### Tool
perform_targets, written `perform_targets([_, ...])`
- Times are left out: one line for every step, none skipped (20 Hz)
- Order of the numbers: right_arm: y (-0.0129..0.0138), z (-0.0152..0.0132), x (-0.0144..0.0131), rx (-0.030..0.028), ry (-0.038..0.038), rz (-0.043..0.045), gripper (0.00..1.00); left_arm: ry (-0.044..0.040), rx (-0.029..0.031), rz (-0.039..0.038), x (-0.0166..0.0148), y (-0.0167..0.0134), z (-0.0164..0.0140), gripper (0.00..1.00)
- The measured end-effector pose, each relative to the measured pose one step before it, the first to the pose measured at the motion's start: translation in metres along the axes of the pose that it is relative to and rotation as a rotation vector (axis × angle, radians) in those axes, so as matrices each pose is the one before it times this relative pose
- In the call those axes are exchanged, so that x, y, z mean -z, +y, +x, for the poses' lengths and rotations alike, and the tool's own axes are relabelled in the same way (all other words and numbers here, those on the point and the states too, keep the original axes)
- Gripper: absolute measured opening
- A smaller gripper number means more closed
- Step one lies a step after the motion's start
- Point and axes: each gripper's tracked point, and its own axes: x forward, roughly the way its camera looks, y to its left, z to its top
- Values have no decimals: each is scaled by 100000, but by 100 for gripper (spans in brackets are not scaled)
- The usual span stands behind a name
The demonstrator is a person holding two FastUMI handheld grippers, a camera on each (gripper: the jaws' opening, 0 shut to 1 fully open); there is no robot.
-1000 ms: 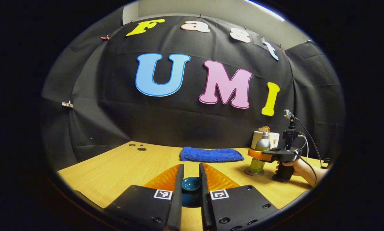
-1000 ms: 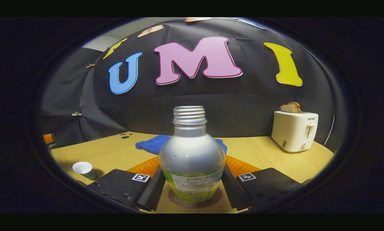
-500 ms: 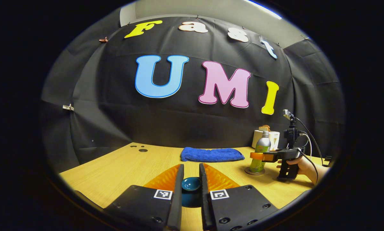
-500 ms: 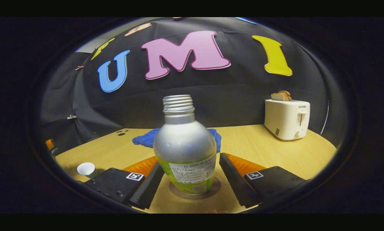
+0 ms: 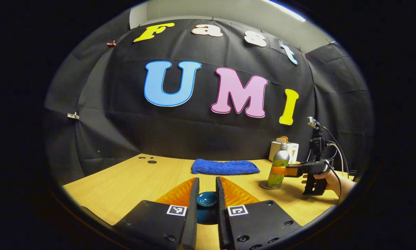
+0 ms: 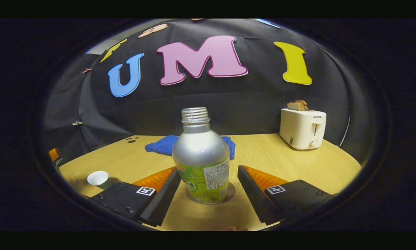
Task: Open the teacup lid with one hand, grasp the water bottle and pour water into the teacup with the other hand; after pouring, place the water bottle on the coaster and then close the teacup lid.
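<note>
Moved: your right claw (image 6: 208, 189) has let go and backed off the water bottle (image 6: 201, 159).
Bottle: upright on coaster (image 6: 231, 192).
Left claw (image 5: 206, 201): clenched on teacup lid (image 5: 207, 199).

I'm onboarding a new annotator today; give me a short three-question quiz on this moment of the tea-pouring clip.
1. True or false: the right gripper is shut on the water bottle.
2. The bottle stands on: A) the blue towel B) the coaster C) the toaster.
3. Fill in: the left gripper is shut on the knob of the teacup ____.

Key: 1 false, its fingers stand apart from the bottle; 2 B; 3 lid.
</note>
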Motion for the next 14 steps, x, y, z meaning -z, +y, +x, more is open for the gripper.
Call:
perform_targets([141,-310,310,-489,521,-150,99,-181,5,823,-93,-68,-148,29])
perform_targets([-33,-389,625,14,1791,-1119,99,-259,-146,547,-180,-53,-113,29])
perform_targets([-305,-391,724,787,2258,-1464,98,-305,-13,124,-207,-36,-194,29])
perform_targets([-104,-560,620,916,1797,-783,99,-156,-21,82,26,-145,-110,29])
perform_targets([35,-624,386,26,1031,76,99,-15,235,287,-61,-150,-99,27])
perform_targets([278,-769,157,-601,-18,1079,99,-186,284,177,-45,-205,-85,27])
perform_targets([243,-854,63,-862,-418,1411,99,-90,576,-310,65,-275,72,29])
perform_targets([34,-1139,112,-269,35,1298,99,86,800,-595,38,-290,113,29])
perform_targets([52,-1235,-14,39,-365,282,99,421,616,-473,104,-182,309,28])
perform_targets([135,-1383,-344,-211,-1647,-1255,99,397,390,22,289,-48,461,28])
perform_targets([0,-1261,-409,166,-1000,-2520,99,504,255,759,236,-39,624,29])
perform_targets([-53,-1260,-394,45,-1257,-2625,99,1013,-277,1080,317,29,649,29])
perform_targets([-76,-1019,-782,6,-2031,-1776,99,788,2,894,166,-28,618,31])
perform_targets([-155,-988,-925,-5,-2359,-586,99,393,591,355,255,-211,808,28])
